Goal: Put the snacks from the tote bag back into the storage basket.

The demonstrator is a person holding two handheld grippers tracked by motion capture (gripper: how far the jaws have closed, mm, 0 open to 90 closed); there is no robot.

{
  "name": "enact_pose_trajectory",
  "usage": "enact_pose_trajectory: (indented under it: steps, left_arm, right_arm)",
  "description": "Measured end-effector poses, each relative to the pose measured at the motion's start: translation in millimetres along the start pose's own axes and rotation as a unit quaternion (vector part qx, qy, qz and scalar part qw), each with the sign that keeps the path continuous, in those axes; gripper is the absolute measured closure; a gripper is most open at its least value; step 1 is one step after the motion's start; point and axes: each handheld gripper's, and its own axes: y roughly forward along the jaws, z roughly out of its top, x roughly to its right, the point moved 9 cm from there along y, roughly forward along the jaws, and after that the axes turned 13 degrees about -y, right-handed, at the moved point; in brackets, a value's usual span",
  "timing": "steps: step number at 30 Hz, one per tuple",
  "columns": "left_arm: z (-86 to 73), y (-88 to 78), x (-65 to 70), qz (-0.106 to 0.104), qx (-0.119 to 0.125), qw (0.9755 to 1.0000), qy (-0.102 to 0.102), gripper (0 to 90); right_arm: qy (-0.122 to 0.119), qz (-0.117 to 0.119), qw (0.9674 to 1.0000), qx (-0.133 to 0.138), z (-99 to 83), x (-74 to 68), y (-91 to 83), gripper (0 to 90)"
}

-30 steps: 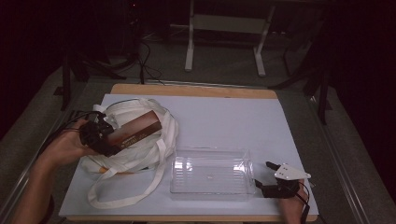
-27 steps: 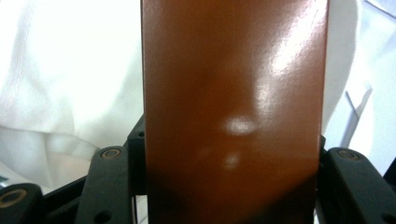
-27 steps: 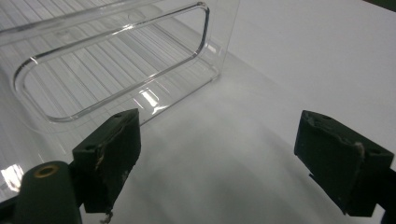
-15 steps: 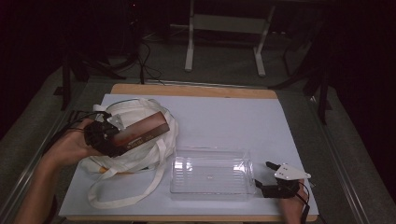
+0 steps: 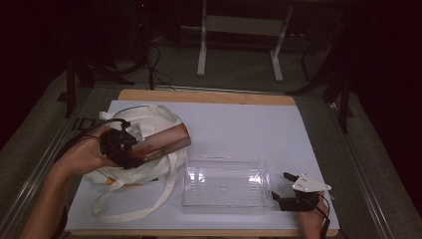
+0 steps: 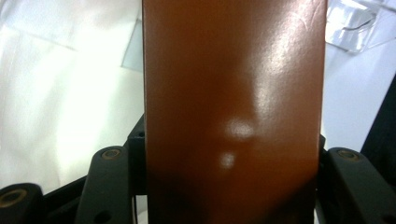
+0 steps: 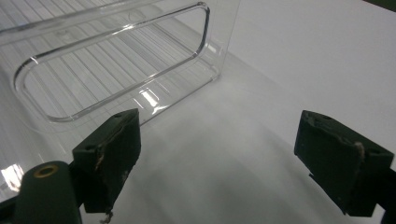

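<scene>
The right gripper [image 5: 291, 193] rests on the surface [image 5: 239, 124] at 5 o'clock, fingers apart and empty, beside the clear tray [image 5: 224, 183]. At 9 o'clock the left gripper [image 5: 127, 148], fingers clamping a brown box [image 5: 166, 142], hangs above the white bag [image 5: 144, 169]. Carry it level towards the tray, grip firm.

Two bare forearms, no sleeves visible. The black, bulky left gripper [image 5: 121, 148] carries a small grey three-cornered plate and trails a thin black cable; its black arms show round brass-coloured screws. The black right gripper [image 7: 232, 161] has a pale three-cornered plate on top and worn, chipped rectangular black pads [image 7: 113, 151].
</scene>
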Motion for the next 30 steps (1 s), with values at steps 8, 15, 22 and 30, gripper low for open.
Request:
enact_pose_trajectory:
  steps: [8, 15, 22, 30]
  left_arm:
    - [9.9, -3.8, 11.6, -0.001, 0.001, 0.9998, 0.020, 44.0]
    - [20.6, -3.8, 24.2, -0.003, -0.003, 0.9990, 0.046, 44.0]
    - [27.6, -0.5, 31.7, -0.003, -0.003, 0.9984, 0.056, 44.0]
    - [30.5, 2.4, 43.2, -0.011, 0.000, 0.9973, 0.072, 44.0]
  right_arm:
    - [0.000, 0.000, 1.0000, 0.000, 0.0, 0.0, 0.1, 14.6]
    - [0.001, 0.000, 1.0000, 0.001, 0.1, 0.0, 0.1, 14.6]
    - [0.001, 0.001, 1.0000, 0.001, 0.1, 0.0, 0.0, 14.6]
    - [0.001, 0.001, 1.0000, 0.001, 0.1, 0.1, -0.1, 14.6]
